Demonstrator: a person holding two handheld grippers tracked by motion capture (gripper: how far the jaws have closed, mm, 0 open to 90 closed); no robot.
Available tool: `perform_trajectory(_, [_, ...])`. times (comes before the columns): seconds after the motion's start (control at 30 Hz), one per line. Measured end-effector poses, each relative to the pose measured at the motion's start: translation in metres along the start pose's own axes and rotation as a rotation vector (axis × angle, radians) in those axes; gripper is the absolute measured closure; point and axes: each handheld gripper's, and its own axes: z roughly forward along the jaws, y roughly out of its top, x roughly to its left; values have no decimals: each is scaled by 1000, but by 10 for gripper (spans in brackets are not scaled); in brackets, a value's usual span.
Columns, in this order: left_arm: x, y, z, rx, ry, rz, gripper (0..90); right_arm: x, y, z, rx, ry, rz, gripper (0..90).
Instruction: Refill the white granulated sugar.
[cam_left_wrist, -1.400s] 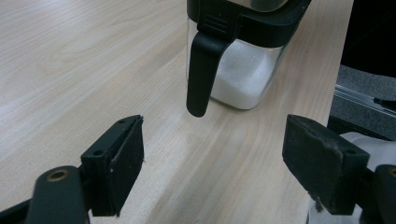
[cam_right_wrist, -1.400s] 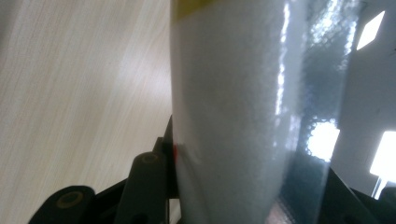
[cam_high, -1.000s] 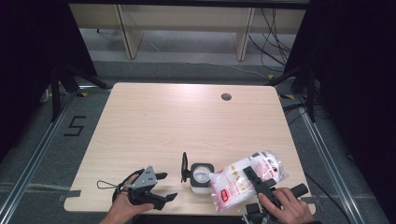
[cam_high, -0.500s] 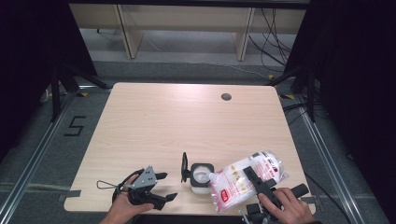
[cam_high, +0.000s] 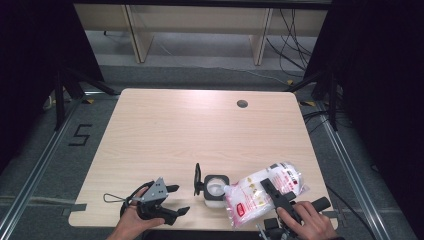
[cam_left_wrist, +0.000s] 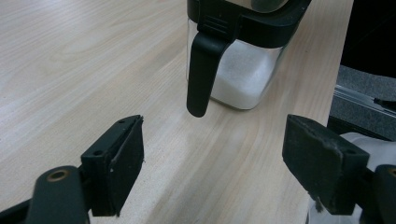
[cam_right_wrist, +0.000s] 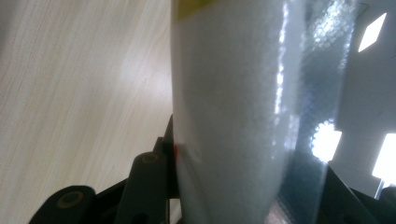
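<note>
A clear container (cam_high: 216, 190) with a black rim and handle stands near the table's front edge, with white granules inside. A clear bag (cam_high: 260, 192) of white granules with a red label lies tilted beside it, its corner over the container's open top. My right gripper (cam_high: 270, 192) is shut on the bag; in the right gripper view the bag (cam_right_wrist: 233, 116) sits pressed between the jaws. My left gripper (cam_high: 179, 200) rests left of the container, open and holding nothing. In the left gripper view the container (cam_left_wrist: 243, 70) and its handle (cam_left_wrist: 203, 65) stand just ahead of my left gripper (cam_left_wrist: 215, 163).
The wooden table (cam_high: 200, 135) stretches away behind the container, with a round cable hole (cam_high: 242, 104) at the back right. The front edge runs just below both hands. A taped "5" (cam_high: 80, 135) marks the floor at left. Shelving (cam_high: 200, 30) stands beyond the table.
</note>
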Motion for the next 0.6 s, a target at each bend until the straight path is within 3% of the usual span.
perform_trajectory(0.1, [1, 0, 0, 0, -2, 13, 204, 0, 0, 0, 3, 2, -6, 640])
perform_trajectory(0.4, [0, 0, 0, 0, 1, 4, 204, 0, -1, 1, -8, -8, -5, 641])
perform_trajectory(0.47, [0, 0, 0, 1, -1, 1, 204, 3, -2, 1, 0, 5, 21, 641])
perform_trajectory(0.6, [0, 0, 0, 0, 0, -1, 204, 2, -1, 1, 2, -1, 4, 641])
